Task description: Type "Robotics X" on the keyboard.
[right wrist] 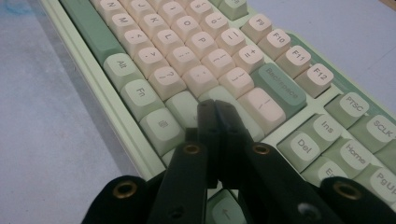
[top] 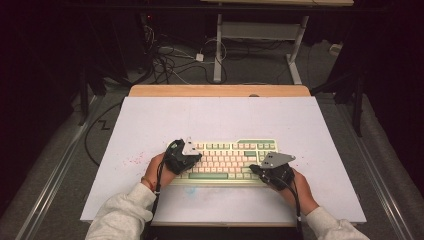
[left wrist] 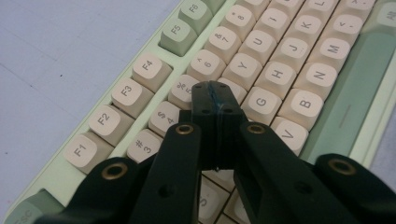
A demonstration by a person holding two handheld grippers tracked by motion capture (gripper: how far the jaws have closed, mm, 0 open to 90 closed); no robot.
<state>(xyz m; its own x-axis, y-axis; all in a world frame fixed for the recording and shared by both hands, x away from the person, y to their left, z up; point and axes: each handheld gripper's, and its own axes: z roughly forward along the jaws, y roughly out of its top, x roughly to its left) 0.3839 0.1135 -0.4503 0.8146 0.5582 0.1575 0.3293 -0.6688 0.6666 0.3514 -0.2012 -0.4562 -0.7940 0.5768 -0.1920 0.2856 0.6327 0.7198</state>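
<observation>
High view: a keyboard [top: 227, 161] lies flat on the white surface [top: 225, 120], toward its near edge, with a gripper over each end.
Left gripper [top: 192, 156]: held in the person's left hand [top: 156, 167] over the keyboard's left end.
Left gripper view: jaws pressed together with nothing between them, tips over the 5 key [left wrist: 183, 92], just beside the 6 key [left wrist: 207, 64].
Right gripper [top: 261, 171]: held in the right hand [top: 300, 187] at the keyboard's right end.
Right gripper view: jaws pressed together and empty, tips above the green keys near the Backspace key [right wrist: 279, 84].
Keyboard colours: cream letter keys, green frame and space bar [top: 207, 176].
</observation>
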